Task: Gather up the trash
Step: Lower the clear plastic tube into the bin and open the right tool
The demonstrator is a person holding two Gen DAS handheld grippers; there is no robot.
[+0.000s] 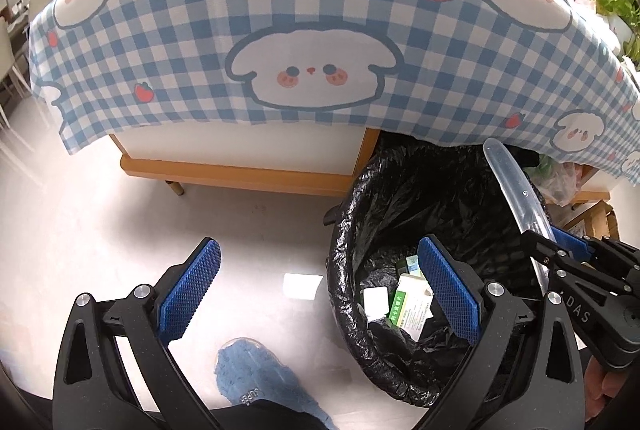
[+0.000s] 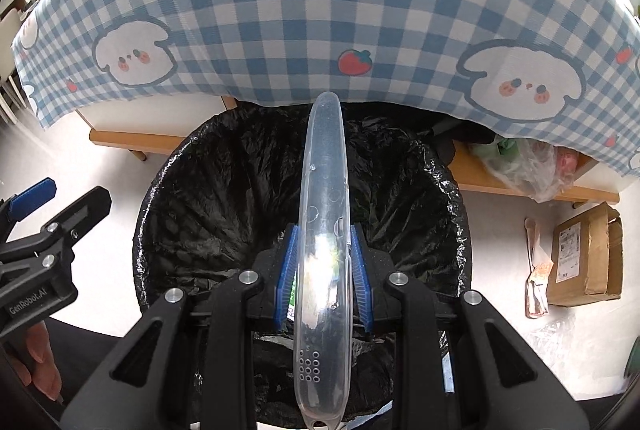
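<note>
The right gripper (image 2: pixel 323 272) was closed on a clear plastic lid (image 2: pixel 324 230), pinching it edge-on, and held it directly above the bin (image 2: pixel 168 214). The left gripper (image 1: pixel 316 294) stood wide open and empty, just beside the bin's near rim, over the floor (image 1: pixel 120 210).

The main risk seemed to be the lid itself: thin, smooth and glossy, it could have slipped through the ribbed blue pads (image 2: pixel 289 270) or pivoted in them, since only a narrow band of it was clamped. It also looked long against the bin's mouth; released flat, it might have bridged the rim or caught on the liner and tipped out onto the floor. The tablecloth (image 2: pixel 320 10) hung low just past the lid's far tip, so lifting or swinging forward could have snagged it.

The lid was translucent, curved and rigid-looking, with small moulded dots near its close end. The liner was crinkled black film, shiny in its folds, rolled over a round rim. Inside lay small cartons (image 1: pixel 408 304), flat-faced card in green and white. The cloth was soft blue-and-white check with printed strawberries and cartoon faces. A brown cardboard box (image 2: pixel 584 254) sat on the floor to the right, well apart from the bin.
</note>
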